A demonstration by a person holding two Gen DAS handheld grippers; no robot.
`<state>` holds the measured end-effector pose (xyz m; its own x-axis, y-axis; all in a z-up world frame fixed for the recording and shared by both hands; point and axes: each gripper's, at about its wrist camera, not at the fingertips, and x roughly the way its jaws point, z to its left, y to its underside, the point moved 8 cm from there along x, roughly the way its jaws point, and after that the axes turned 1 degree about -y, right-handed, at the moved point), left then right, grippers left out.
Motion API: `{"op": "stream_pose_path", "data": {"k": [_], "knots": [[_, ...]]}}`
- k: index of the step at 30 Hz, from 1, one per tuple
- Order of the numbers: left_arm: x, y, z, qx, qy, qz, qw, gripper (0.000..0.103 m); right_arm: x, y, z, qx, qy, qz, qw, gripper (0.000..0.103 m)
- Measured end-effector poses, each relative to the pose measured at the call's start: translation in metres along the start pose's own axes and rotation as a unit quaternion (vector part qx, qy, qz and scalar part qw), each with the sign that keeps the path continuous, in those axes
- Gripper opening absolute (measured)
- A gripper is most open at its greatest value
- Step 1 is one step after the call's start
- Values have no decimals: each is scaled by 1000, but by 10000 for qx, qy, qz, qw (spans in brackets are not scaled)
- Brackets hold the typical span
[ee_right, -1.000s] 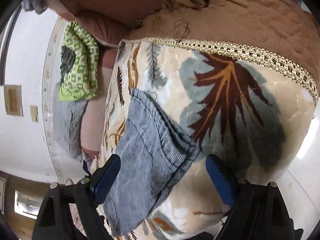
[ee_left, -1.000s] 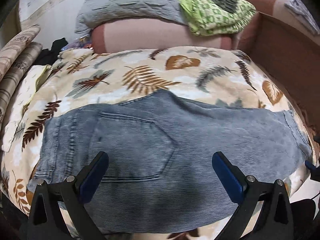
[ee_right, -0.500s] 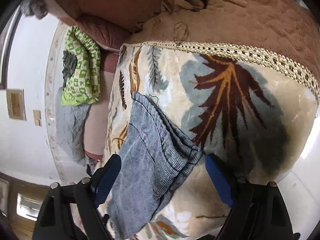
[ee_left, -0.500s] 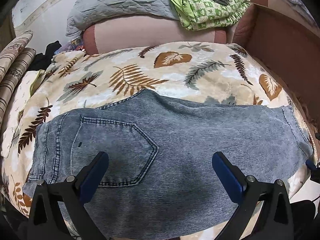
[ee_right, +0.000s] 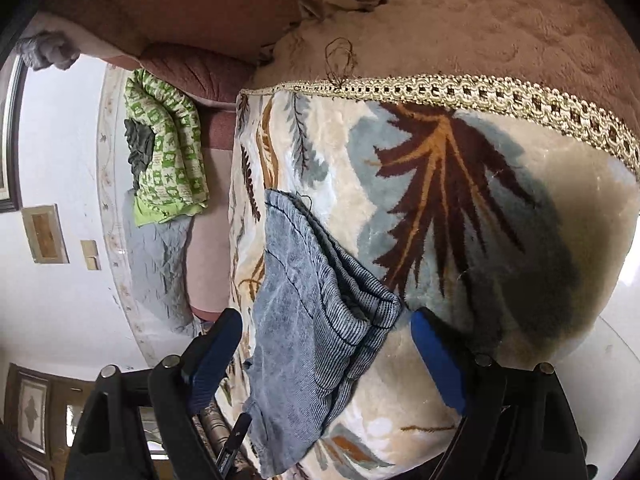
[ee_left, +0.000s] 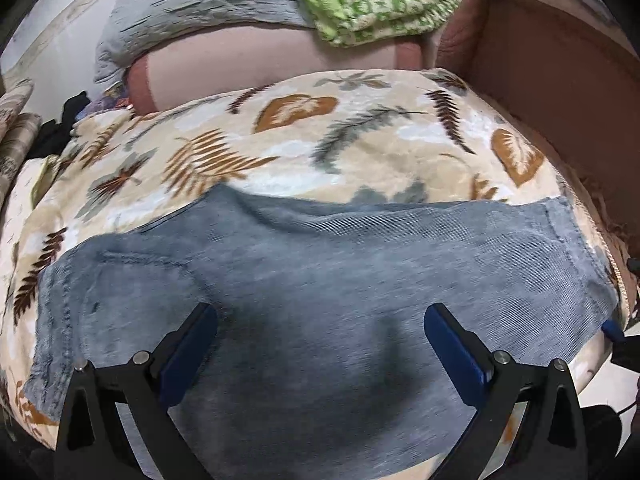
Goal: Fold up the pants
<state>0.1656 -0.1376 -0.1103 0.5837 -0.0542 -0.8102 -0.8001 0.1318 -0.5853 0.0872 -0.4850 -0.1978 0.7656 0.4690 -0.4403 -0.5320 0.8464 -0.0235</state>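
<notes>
Blue-grey denim pants [ee_left: 320,288] lie flat across the leaf-print blanket [ee_left: 304,140], legs stacked, waist to the left and hems to the right. My left gripper [ee_left: 320,332] is open and empty, hovering over the middle of the pants near their front edge. In the right wrist view the stacked leg hems [ee_right: 320,300] lie on the blanket [ee_right: 480,220]. My right gripper [ee_right: 326,340] is open, its jaws straddling the hem end, one blue pad [ee_right: 436,364] against the blanket beside the hem corner.
A grey quilt [ee_left: 192,4] and a green patterned folded cloth [ee_left: 380,0] sit on the pink sofa back [ee_left: 260,60]. A brown armrest [ee_left: 552,80] is to the right. Brown plush cover [ee_right: 480,20] with gold trim [ee_right: 480,92] borders the blanket.
The left gripper has shifted over the pants and its view is now blurred. The right gripper has moved closer to the hem end, so the hems sit between its jaws.
</notes>
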Motion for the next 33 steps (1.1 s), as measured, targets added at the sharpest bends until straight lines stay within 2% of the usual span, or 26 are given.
{"op": "stream_pose_path", "data": {"k": [5,10,13,16,20,27,30,33], "knots": [[17,-6,-40,135,226,176,9995,103,2,2,3,-72,129,89,9999,89],[36,-2,-62,172,283,382,9987,103,4,4,9,-245,230,169,9993,89],[44,1,-65,165,284,464,9984,103,9,1,5,-138,256,119,9995,89],[48,1,-65,142,296,487,9983,103,13,0,13,-334,371,137,9987,90],[50,-3,-63,127,318,508,9981,103,15,-2,25,-544,325,71,9980,87],[45,-8,-63,-84,481,467,9977,103,16,-5,17,-517,322,61,9981,84],[46,-7,-69,43,458,429,9980,103,13,-4,15,-542,323,53,9980,81],[68,7,-74,429,166,750,9961,103,12,-4,13,-540,329,38,9980,80]]}}
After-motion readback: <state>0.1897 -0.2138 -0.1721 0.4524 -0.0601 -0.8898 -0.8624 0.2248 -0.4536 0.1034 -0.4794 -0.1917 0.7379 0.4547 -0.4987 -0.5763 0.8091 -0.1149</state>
